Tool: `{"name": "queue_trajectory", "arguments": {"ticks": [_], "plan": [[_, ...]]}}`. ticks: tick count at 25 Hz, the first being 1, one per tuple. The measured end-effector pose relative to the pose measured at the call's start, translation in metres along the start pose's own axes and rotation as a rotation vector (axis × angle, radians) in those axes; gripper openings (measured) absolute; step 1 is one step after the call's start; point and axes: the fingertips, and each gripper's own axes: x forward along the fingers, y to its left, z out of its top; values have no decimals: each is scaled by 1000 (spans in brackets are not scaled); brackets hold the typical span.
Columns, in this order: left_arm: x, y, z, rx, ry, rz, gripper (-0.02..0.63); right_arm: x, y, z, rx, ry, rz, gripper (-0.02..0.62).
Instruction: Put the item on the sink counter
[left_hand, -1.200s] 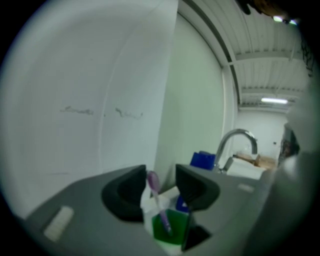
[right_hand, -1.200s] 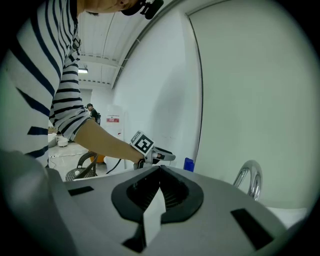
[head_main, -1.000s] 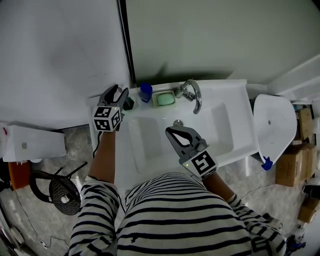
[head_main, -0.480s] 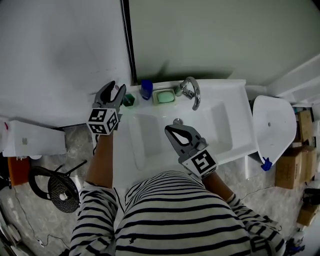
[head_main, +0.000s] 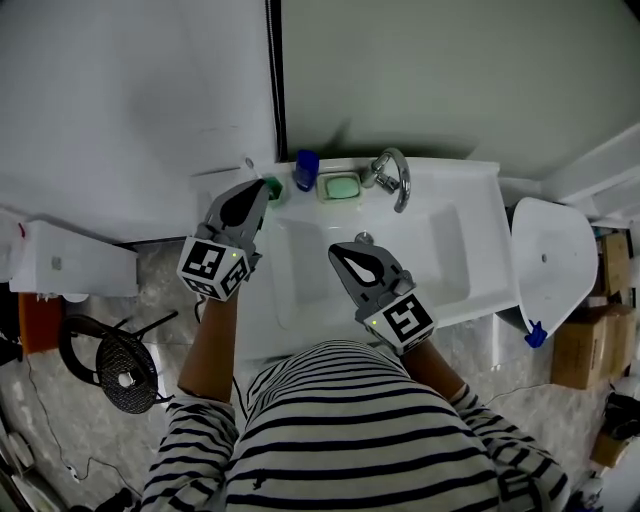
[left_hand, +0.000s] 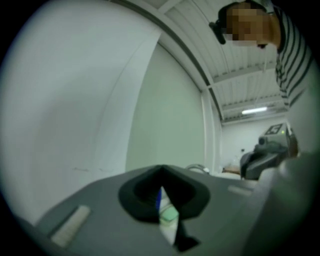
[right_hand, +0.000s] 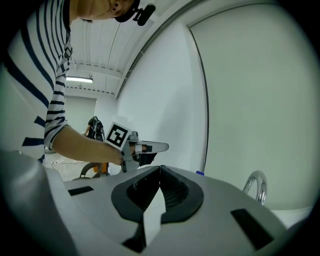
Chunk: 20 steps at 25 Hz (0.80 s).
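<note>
A small dark green item (head_main: 273, 186) sits on the white sink counter (head_main: 470, 180) at its back left corner. Just short of it is my left gripper (head_main: 258, 196), whose jaws have just been closing and are now shut with nothing between them. In the left gripper view the left gripper (left_hand: 161, 173) points level at the wall. My right gripper (head_main: 337, 253) hovers over the basin (head_main: 300, 270), shut and empty. The right gripper view shows its closed jaws (right_hand: 160, 170) and, beyond them, the left gripper (right_hand: 150, 147).
A blue cup (head_main: 306, 170), a green soap in its dish (head_main: 340, 186) and a chrome faucet (head_main: 393, 176) line the counter's back edge. A white toilet lid (head_main: 548, 255) stands to the right, cardboard boxes (head_main: 585, 345) beyond it, a black stool (head_main: 110, 370) on the left floor.
The left gripper drew back from the green item, rose, and shut its jaws. The green item stays on the counter. The right gripper barely shifted.
</note>
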Motion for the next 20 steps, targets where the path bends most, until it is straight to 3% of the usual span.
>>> {"name": "queue_trajectory", "arguments": {"ticks": [7,12,15,20], "plan": [[-38,-58,14,45,-20,-114,6,4,16,17,51,-74,5,8],[-63,-83,18,127,-7,-159,6,9,33,31,54,-120,3,8],[-78,-94,26,104,-41,-187,6,10,45,35,53,-133,0,8],[-100,-104,20,96,-26,-224,6,10,60,41,25,-135,-2,8]]}}
